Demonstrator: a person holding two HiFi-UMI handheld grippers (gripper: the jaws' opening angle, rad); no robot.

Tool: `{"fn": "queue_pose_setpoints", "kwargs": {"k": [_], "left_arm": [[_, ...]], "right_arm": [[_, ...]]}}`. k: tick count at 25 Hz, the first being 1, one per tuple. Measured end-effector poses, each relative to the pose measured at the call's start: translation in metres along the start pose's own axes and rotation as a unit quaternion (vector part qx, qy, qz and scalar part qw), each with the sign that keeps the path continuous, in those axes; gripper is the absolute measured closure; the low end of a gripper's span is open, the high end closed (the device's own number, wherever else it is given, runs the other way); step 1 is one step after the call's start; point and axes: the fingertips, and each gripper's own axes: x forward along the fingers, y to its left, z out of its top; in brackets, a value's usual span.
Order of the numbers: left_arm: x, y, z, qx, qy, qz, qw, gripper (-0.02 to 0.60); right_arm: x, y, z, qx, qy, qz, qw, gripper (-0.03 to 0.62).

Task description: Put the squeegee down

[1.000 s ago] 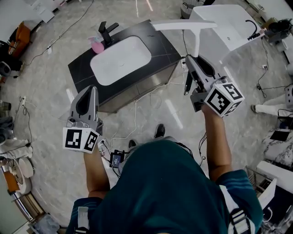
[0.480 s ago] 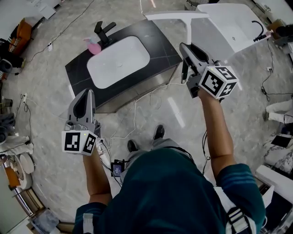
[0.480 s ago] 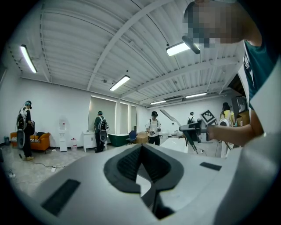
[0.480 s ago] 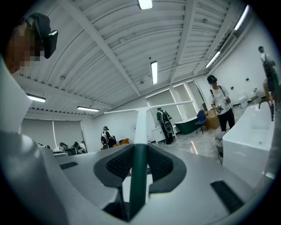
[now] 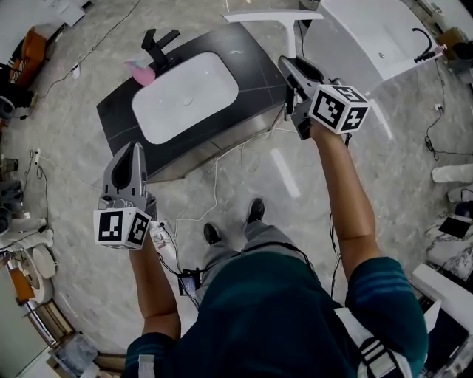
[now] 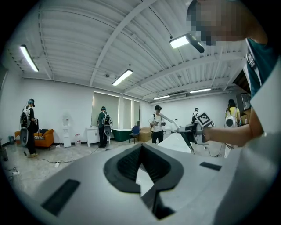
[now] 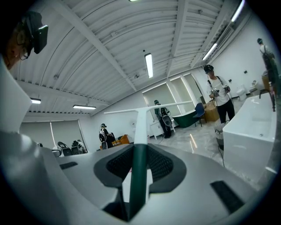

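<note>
Right tongs (image 5: 285, 63) clamp squeegee (image 5: 273, 15) handle, blade near counter (image 5: 255, 60) edge; left tongs (image 5: 132, 148) closed, empty.

A dark tabletop (image 5: 255, 70) stands on the pale marbled floor (image 5: 66, 155). A white basin (image 5: 185, 96) is sunk into it. A black tap (image 5: 157, 43) rises at its far edge, with a pink bottle (image 5: 139, 71) just beside it. On the floor, white cables (image 5: 219, 177) trail near a person's black shoes (image 5: 256, 210), and a white tub (image 5: 377, 40) stands to the right.
</note>
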Motion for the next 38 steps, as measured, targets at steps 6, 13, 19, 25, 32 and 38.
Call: {"fn": "queue_pose_setpoints", "kwargs": {"k": [6,13,19,25,32,38], "left_arm": [[0.01,0.0,-0.017,-0.004,0.015,0.007,0.9998,0.577],[0.032,0.011,-0.04,-0.012,0.034,0.012,0.9993,0.577],[0.046,0.01,-0.058,-0.014,0.047,0.009,0.9988,0.577],[0.059,0.01,-0.077,-0.02,0.058,0.004,0.9981,0.577],[0.068,0.015,-0.098,-0.024,0.073,0.003,0.997,0.577],[0.073,0.018,-0.113,-0.029,0.088,0.004,0.9957,0.577]], "right_arm": [[0.02,-0.031,-0.027,0.013,0.025,-0.007,1.0,0.5],[0.053,-0.064,-0.067,0.021,0.062,-0.019,0.998,0.5],[0.073,-0.089,-0.101,0.033,0.09,-0.031,0.995,0.5],[0.093,-0.111,-0.138,0.041,0.121,-0.04,0.991,0.5],[0.114,-0.134,-0.181,0.046,0.152,-0.051,0.986,0.5],[0.125,-0.144,-0.211,0.052,0.174,-0.056,0.982,0.5]]}}
